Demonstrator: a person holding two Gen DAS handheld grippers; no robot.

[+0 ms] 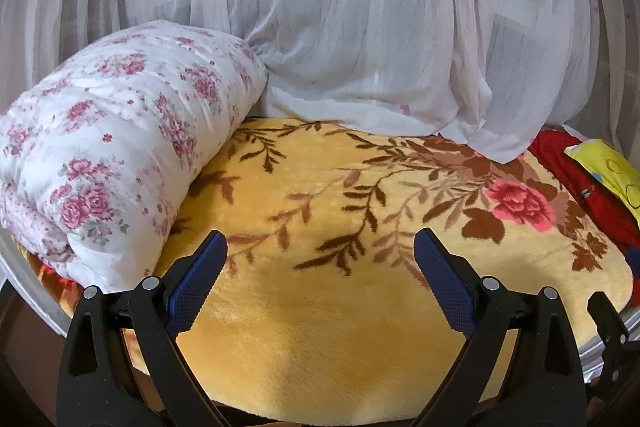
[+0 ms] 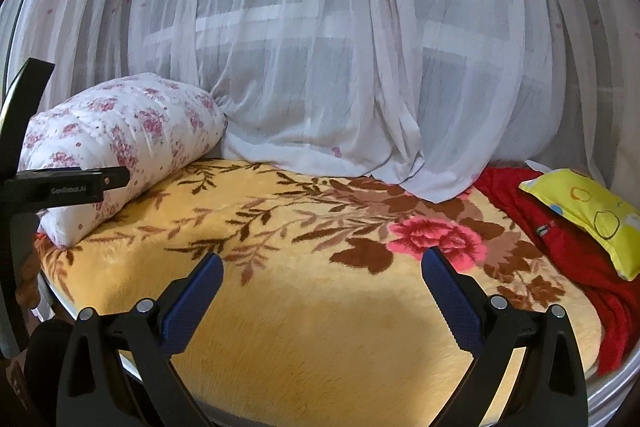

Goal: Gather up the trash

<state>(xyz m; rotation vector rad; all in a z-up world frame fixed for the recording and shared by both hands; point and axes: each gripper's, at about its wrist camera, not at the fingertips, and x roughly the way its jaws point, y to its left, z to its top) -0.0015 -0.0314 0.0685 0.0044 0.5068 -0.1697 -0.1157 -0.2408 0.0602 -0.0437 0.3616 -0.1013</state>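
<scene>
A sheer white curtain [image 1: 360,27] dotted with small pink petals hangs across the whole back of the scene, a window frame showing dimly through it, and its hem pools on the far edge of the bed [image 2: 612,399]. Over the bed lies a plush yellow blanket [image 1: 320,327] patterned with brown leafy sprays and one pink rose [image 2: 438,235] toward the right. At the left end sits a rolled quilt [image 1: 120,147], white with pink roses, its far end touching the curtain. Along the right edge a red cloth [image 2: 560,239] is spread, and a small yellow pillow [image 2: 588,215] with circle prints rests on top of it.

The left tool [image 1: 320,251] hovers low over the near part of the blanket, its blue-padded fingers [image 1: 196,283] spread wide with nothing between them. The right tool [image 2: 322,271] is likewise released, poised above the blanket just short of the rose. In the right wrist view a black part of the other rig [image 2: 60,185] juts in from the left, in front of the quilt.

No piece of trash can be made out on the bed from either view
</scene>
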